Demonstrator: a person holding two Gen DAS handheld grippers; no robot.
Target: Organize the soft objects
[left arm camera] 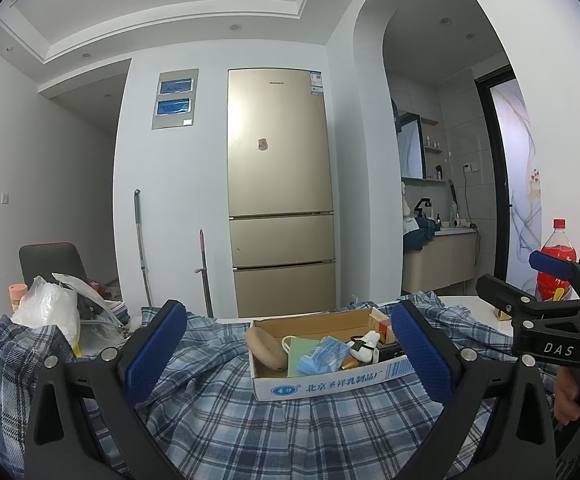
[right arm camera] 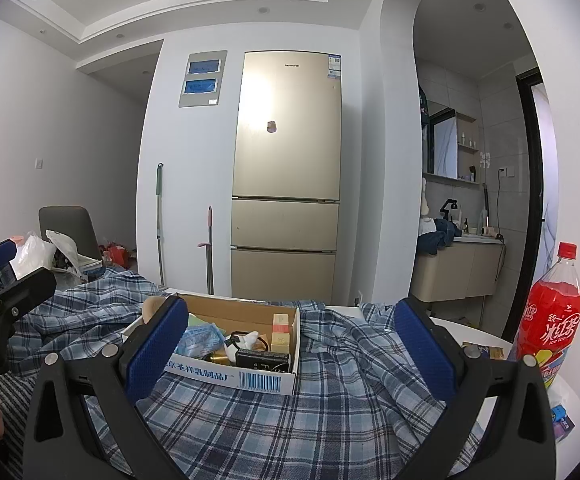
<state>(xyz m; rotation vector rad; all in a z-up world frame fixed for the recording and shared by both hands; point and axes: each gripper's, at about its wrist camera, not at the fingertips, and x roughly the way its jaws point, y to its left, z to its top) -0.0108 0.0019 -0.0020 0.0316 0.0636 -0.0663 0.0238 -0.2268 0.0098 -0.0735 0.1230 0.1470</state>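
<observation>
A blue plaid shirt [left arm camera: 274,424] lies spread and rumpled over the white table; it also shows in the right wrist view [right arm camera: 290,412]. A shallow cardboard box [left arm camera: 330,382] sits on it, holding a tan soft pad [left arm camera: 266,348], a blue packet [left arm camera: 322,356], a small white plush [left arm camera: 366,346] and small boxes. The box also shows in the right wrist view [right arm camera: 250,376]. My left gripper [left arm camera: 290,354] is open and empty, just above the shirt in front of the box. My right gripper [right arm camera: 290,350] is open and empty, to the box's right.
A red soda bottle [right arm camera: 550,320] stands at the table's right edge. Plastic bags [left arm camera: 54,308] and a chair [left arm camera: 50,260] are at the left. A gold fridge [left arm camera: 280,188], a mop and a washbasin alcove stand behind.
</observation>
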